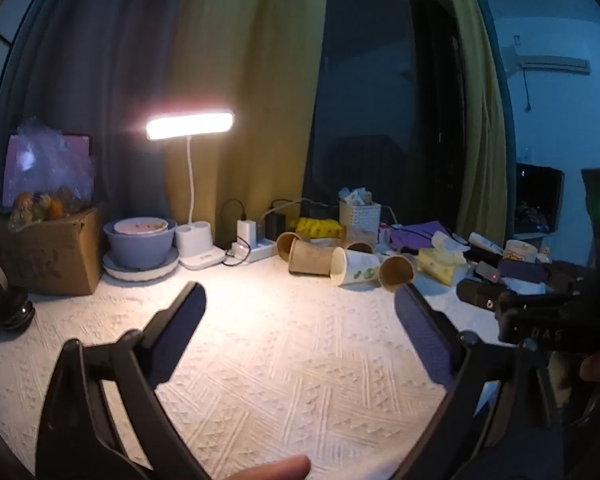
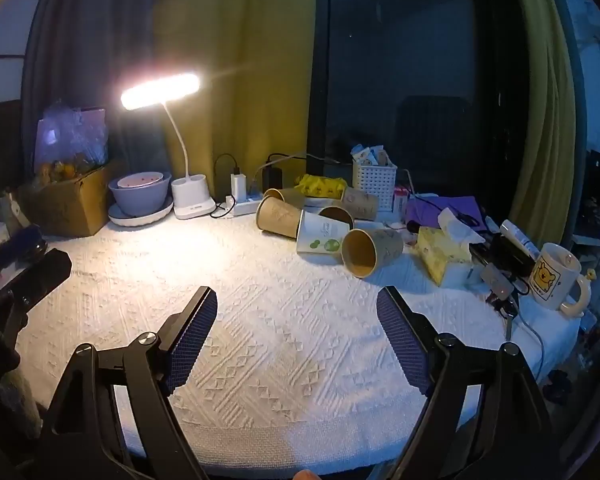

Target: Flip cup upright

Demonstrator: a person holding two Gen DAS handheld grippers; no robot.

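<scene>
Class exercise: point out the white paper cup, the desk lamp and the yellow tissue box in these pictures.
white paper cup [image 2: 325, 238], right wrist view, on its printed side.
desk lamp [image 2: 160, 90], right wrist view, on its lit head.
yellow tissue box [image 2: 440, 254], right wrist view, on its side.

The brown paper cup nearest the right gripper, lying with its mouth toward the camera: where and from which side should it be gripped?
Grip the brown paper cup across its side wall, mid-body. It lies on its side, mouth toward the open right gripper. Probably come from above: the white cup crowds its left and the tissue box sits to its right.
</scene>
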